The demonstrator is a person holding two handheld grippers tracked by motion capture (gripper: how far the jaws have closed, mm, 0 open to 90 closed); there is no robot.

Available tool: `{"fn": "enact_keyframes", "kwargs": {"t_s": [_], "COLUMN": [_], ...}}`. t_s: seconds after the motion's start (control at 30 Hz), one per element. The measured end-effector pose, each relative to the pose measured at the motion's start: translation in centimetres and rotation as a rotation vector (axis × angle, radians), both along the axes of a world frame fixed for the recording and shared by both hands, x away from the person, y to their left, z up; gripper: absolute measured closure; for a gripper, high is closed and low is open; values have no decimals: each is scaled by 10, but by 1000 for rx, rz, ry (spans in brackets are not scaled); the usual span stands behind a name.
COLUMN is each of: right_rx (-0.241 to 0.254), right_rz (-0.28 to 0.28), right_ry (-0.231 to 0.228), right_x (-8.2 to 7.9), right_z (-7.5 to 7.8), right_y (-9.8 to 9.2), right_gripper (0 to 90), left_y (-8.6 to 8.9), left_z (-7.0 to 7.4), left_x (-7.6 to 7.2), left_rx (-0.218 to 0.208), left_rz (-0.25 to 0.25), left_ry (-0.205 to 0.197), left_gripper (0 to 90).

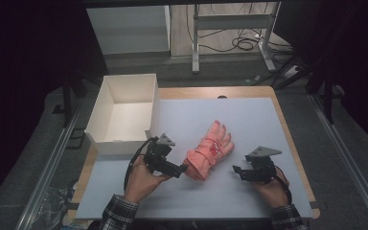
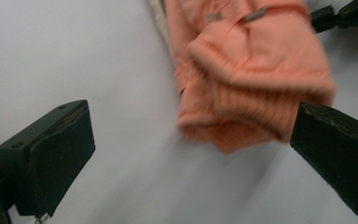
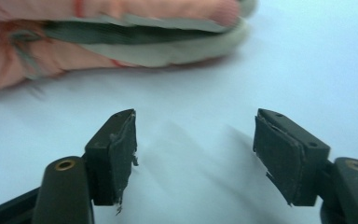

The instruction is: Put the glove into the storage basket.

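Reading across, left edge to right edge
Box: a white open-topped box (image 1: 124, 112) sits at the far left corner of the bench (image 1: 249, 191), partly over that edge; its hollow looks empty, so it reads as the likely place for the glove.
Left gripper: the left gripper (image 1: 181, 169) lies low near the front left, pointed at the glove's cuff. In the left gripper view the jaws stand wide, the ribbed cuff just ahead and between them, one jaw close to its edge; no pinch is made, probably lining up for one.
Glove: the pink glove (image 1: 210, 149) lies flat mid-bench, fingers aimed at the far right corner, cuff toward the person.
Right gripper: the right gripper (image 1: 237, 171) rests near the front right, apart from the glove, jaws spread with bare bench between them; it seems to be standing off, leaving room.
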State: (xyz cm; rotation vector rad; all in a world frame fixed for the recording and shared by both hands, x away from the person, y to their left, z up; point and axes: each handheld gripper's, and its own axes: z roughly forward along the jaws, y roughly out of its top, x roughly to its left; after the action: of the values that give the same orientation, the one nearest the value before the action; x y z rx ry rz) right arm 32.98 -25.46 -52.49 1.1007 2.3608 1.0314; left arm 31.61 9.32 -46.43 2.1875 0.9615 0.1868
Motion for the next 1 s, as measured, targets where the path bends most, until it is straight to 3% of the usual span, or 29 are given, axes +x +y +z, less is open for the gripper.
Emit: {"fn": "enact_keyframes", "kwargs": {"t_s": [0.27,0.43,0.57,0.6,1.0], "right_rx": [-8,-7,-3,2,-7], "right_rz": [-63,-86,-90,-90,-88], "right_ry": [0,-2,-8,-6,-11], "right_x": [5,7,8,8,8], "right_z": [0,-1,-2,-2,-2], "right_y": [-25,-34,-37,-38,-38], "right_gripper": [277,276,276,276,275], "left_y": [-40,-59,-78,-86,-96], "left_z": [15,14,6,0,-36], "left_x": [10,17,25,29,41], "left_rx": [18,24,56,89,120], "left_rz": [-28,-38,-32,-20,-10], "left_ry": [-15,-14,-10,-16,65], "left_gripper": [0,0,0,0,0]}}
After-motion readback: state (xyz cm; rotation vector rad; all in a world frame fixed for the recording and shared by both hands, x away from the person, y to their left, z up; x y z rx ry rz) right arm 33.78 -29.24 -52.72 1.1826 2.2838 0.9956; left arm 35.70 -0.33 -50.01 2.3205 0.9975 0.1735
